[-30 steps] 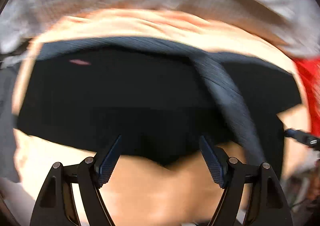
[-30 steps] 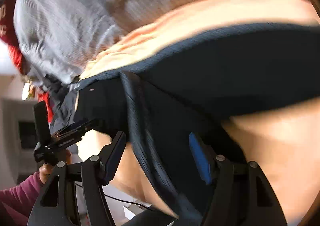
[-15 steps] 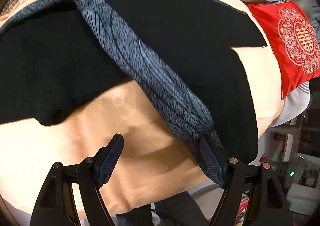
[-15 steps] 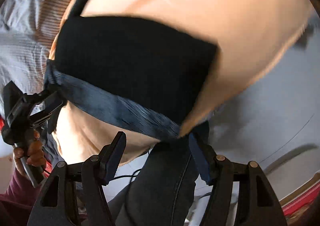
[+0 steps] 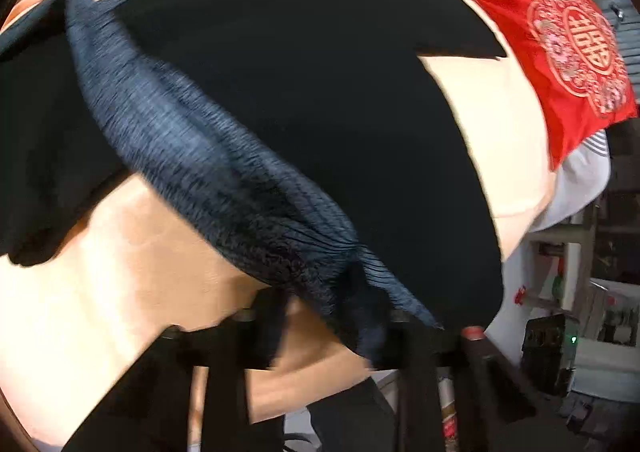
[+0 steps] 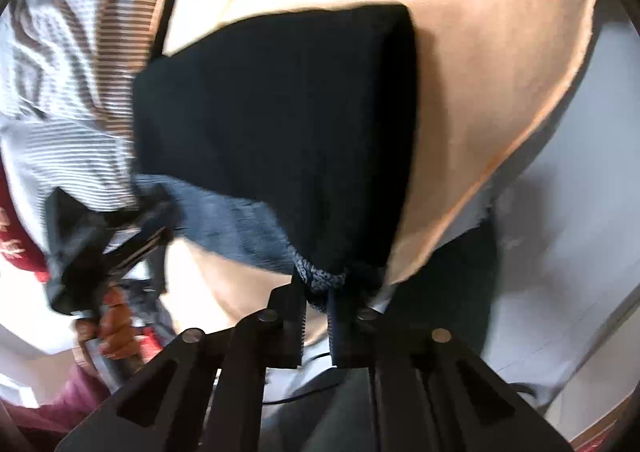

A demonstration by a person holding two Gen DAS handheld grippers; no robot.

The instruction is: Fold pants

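Black pants [image 5: 320, 92] lie on a peach sheet [image 5: 100, 292], their blue-grey ribbed waistband [image 5: 180, 140] along the near edge. My left gripper [image 5: 340, 316] is blurred and its jaws are closing, with one bunched end of the waistband gathered between them. In the right wrist view the pants [image 6: 280, 124] hang over the sheet's corner. My right gripper [image 6: 318, 316] has its jaws closing, and its pads pinch the other end of the waistband [image 6: 232, 224]. The left gripper [image 6: 148, 220] shows there too, gripping the far end, with a hand [image 6: 114, 328] on its handle.
A red embroidered cushion [image 5: 568, 52] lies at the right of the bed. Striped grey bedding [image 6: 68, 92] is heaped behind the pants. Past the bed's edge are a grey floor [image 6: 560, 212] and cluttered shelves [image 5: 580, 332].
Both grippers swung down to the near edge of the pants. Their jaws, wide apart before, have come together on the two ends of the waistband.
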